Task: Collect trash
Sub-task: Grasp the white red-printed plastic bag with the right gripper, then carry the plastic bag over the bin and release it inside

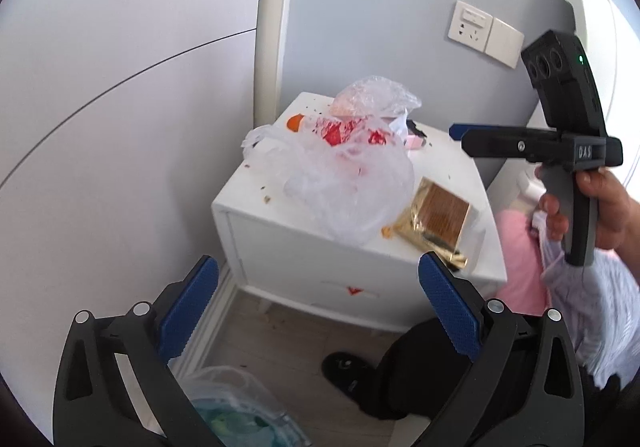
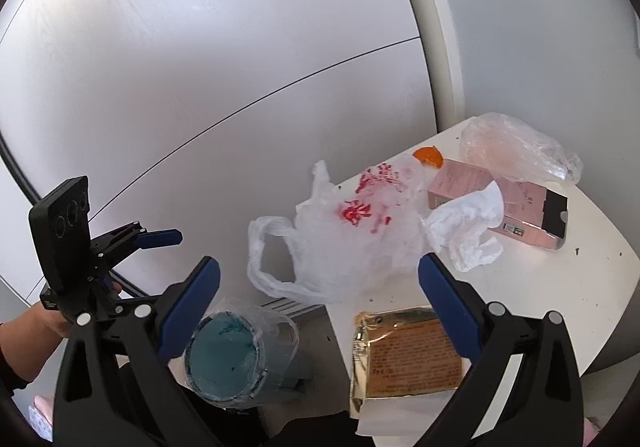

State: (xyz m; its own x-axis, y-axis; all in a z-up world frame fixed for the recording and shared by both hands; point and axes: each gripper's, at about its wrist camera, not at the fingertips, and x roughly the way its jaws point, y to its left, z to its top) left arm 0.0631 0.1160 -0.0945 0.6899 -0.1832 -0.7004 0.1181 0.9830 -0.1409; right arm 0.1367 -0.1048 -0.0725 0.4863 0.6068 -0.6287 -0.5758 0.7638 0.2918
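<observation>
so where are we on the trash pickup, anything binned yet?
Nothing visibly binned: the lined bin on the floor looks empty. Nothing is in hand either; the left gripper and right gripper are both open above the nightstand. Still on top: white plastic bag, gold packet, pink box, tissue, clear bag, orange peel, crumbs.
</observation>
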